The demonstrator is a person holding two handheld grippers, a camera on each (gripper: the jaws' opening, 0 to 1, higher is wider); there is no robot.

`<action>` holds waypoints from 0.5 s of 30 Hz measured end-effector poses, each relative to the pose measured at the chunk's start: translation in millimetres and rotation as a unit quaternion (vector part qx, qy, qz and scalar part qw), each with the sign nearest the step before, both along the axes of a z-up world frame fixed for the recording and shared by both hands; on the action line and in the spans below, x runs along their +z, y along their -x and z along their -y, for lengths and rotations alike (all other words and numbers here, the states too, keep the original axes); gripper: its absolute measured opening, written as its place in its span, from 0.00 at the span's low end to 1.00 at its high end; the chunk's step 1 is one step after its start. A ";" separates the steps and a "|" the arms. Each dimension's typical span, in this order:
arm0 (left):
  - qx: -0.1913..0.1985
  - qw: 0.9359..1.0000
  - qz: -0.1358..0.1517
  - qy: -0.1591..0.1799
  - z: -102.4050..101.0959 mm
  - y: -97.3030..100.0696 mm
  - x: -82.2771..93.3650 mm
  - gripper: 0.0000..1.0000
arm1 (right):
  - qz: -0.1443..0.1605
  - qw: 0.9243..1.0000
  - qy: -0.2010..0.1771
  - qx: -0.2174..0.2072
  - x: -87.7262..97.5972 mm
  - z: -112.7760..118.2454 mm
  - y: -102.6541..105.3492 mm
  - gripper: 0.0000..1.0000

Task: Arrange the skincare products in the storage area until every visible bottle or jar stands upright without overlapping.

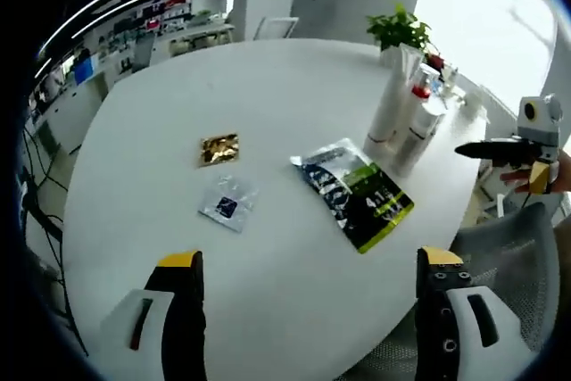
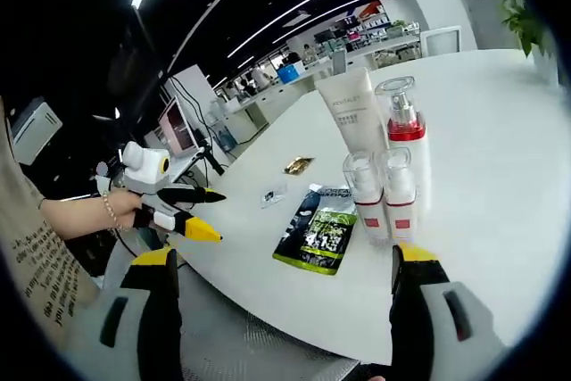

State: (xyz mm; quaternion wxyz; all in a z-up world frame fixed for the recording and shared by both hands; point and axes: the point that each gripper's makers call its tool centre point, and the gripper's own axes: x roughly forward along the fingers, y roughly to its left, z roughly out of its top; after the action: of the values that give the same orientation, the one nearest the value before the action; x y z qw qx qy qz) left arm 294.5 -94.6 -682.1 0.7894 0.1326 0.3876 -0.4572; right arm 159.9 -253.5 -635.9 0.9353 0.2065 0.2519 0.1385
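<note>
Two sachets near mid-worktop [image 1: 268, 265] in left gripper view: gold foil sachet [image 1: 219, 149] furthest left, clear sachet with dark square print [image 1: 227, 203] just below it, apart. One dark pouch with green and white panels [image 1: 352, 192] next rightward, lying flat; print too small to read. One cluster of skincare products beyond that, upright, close together at far right edge: white tube [image 1: 390, 104], red-collared pump bottle [image 1: 419, 95], other bottles packed behind, count unclear here. One potted plant [image 1: 399, 31] behind cluster.

Left hand-held gripper [image 1: 308, 274] spread wide, holding nothing, above bare worktop, well apart from cluster. Right hand-held gripper [image 1: 500, 151] at far right, off worktop edge, over a grey mesh chair [image 1: 513, 260]; tips close together from this angle.

Right gripper view, left to right: left hand-held gripper again, jaws parted, yellow tips; gold sachet, clear sachet, dark pouch; then four upright products counted: white tube, pump bottle, two small clear-capped bottles [image 2: 384, 194] with red bands in front, touching. Lettering on tube present, not legible. Right hand-held gripper spread wide, nothing held.
</note>
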 end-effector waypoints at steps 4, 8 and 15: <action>-0.003 1.000 0.001 -0.012 3.2 -17.8 -8.0 0.96 | -0.005 1.000 -0.001 -0.011 -2.2 3.9 2.6 1.00; -0.004 1.000 0.006 -0.022 6.1 -36.3 -15.3 0.92 | -0.011 1.000 -0.001 -0.020 -5.4 6.9 4.6 1.00; -0.020 0.998 0.009 -0.057 13.0 -63.1 -31.0 0.87 | -0.015 0.999 -0.005 -0.031 -7.9 7.5 2.8 1.00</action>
State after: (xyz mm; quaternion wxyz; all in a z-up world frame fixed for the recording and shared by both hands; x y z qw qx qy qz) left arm 357.5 -107.5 -713.1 0.7744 0.1889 0.4032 -0.4494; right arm 157.1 -261.0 -643.9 0.9341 0.2215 0.2587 0.1072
